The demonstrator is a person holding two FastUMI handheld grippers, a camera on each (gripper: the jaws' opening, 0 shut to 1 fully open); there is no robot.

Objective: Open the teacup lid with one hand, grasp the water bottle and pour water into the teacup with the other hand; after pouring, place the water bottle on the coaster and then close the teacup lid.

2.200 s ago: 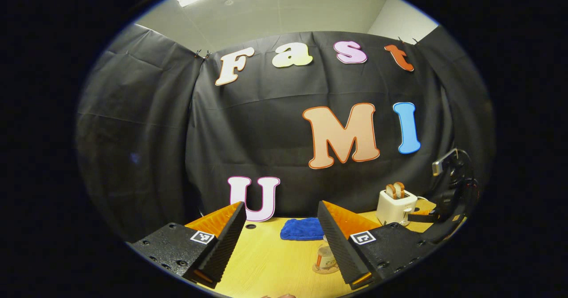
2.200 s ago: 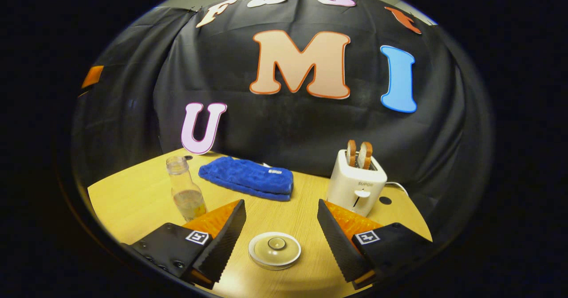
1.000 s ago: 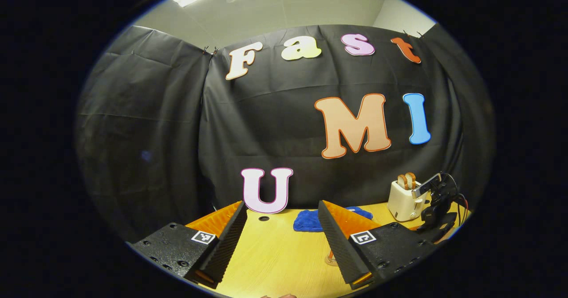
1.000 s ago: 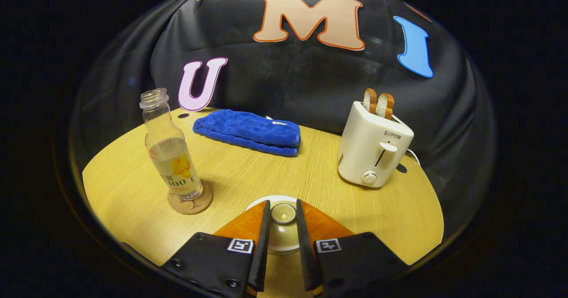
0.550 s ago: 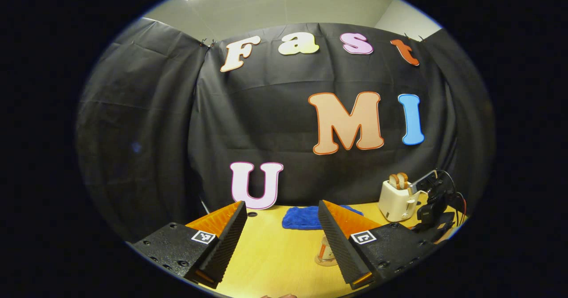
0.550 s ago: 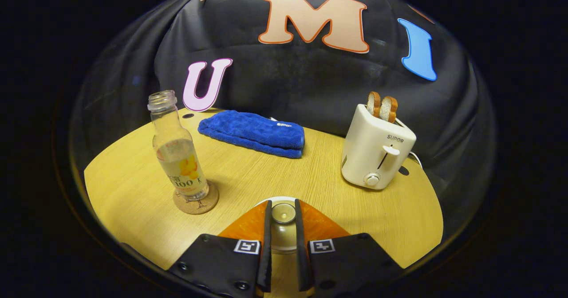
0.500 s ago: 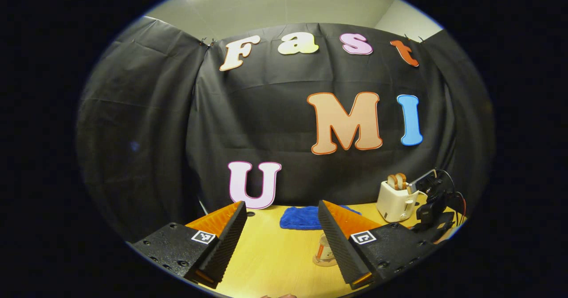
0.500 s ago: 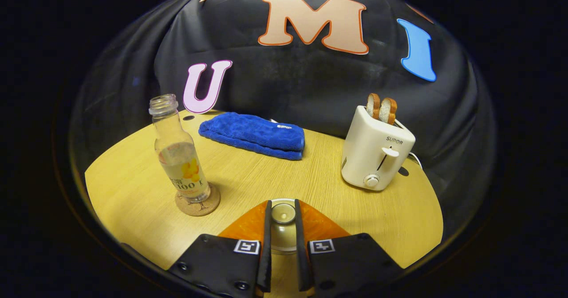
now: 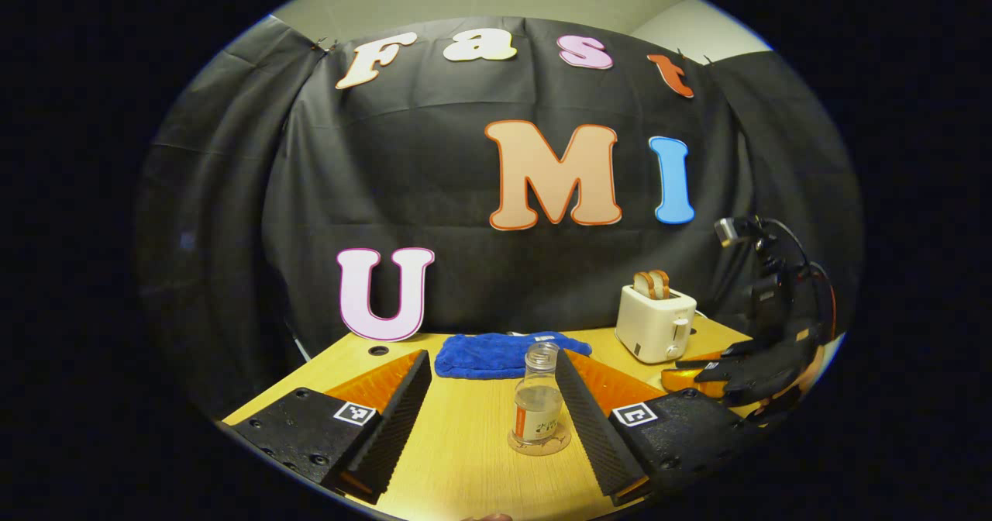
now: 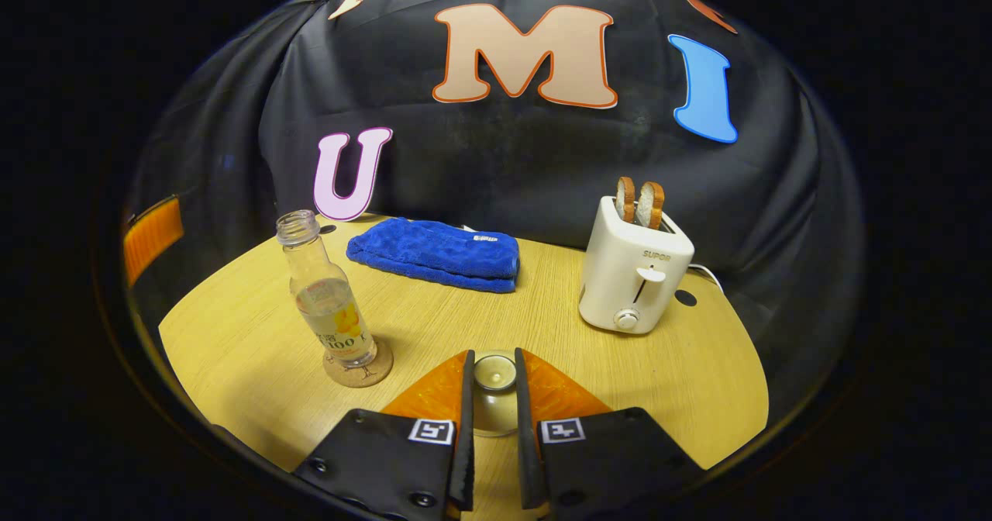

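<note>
Two ribbed black fingers of your right gripper (image 10: pixel 491 420) were clamped on the round knob of the clear glass teacup lid (image 10: pixel 494 381): smooth, slippery, probably fragile. Your left gripper (image 9: pixel 492 416) gaped wide before the uncapped water bottle (image 9: pixel 538 408), upright on its cork coaster (image 9: pixel 539 446), likely best grasped mid-body.

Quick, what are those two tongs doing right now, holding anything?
Left tongs: open, holding nothing, the water bottle ahead between them.
Right tongs: closed on the teacup lid.
</note>
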